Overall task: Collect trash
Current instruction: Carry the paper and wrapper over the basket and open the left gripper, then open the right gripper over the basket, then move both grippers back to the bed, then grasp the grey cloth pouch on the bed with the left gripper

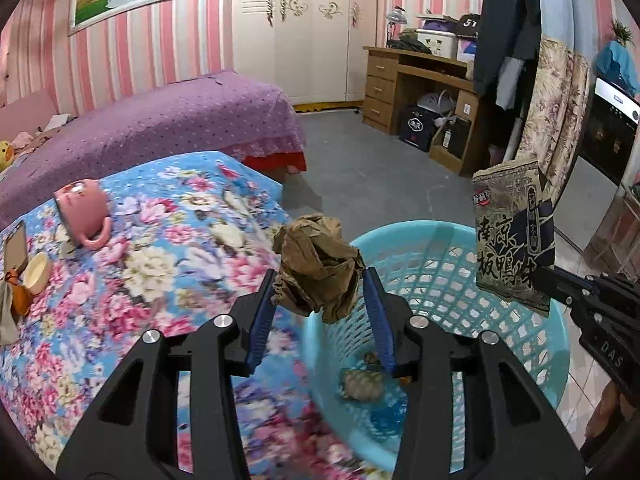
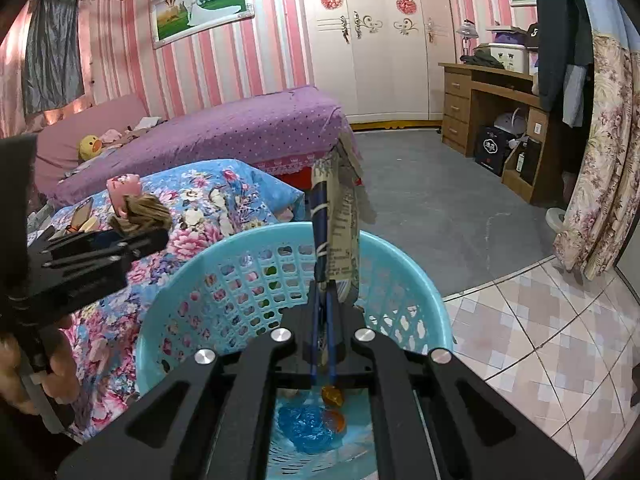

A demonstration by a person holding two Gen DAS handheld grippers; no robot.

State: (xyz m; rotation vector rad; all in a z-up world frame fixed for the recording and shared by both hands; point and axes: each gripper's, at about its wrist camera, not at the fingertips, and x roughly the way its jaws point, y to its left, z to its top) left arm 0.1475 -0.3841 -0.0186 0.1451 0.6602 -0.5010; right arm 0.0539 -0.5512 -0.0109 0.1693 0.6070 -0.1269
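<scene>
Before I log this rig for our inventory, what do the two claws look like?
Both the left claw and the right claw are matte black angular frames with silver round bolts and blue finger pads. The right one's body carries white "DAS" lettering.

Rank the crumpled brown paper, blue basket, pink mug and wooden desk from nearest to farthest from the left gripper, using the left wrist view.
1. Crumpled brown paper: held between the left gripper fingers.
2. Blue basket: just below, to the right.
3. Pink mug: left, on the floral cloth.
4. Wooden desk: far right wall.
</scene>
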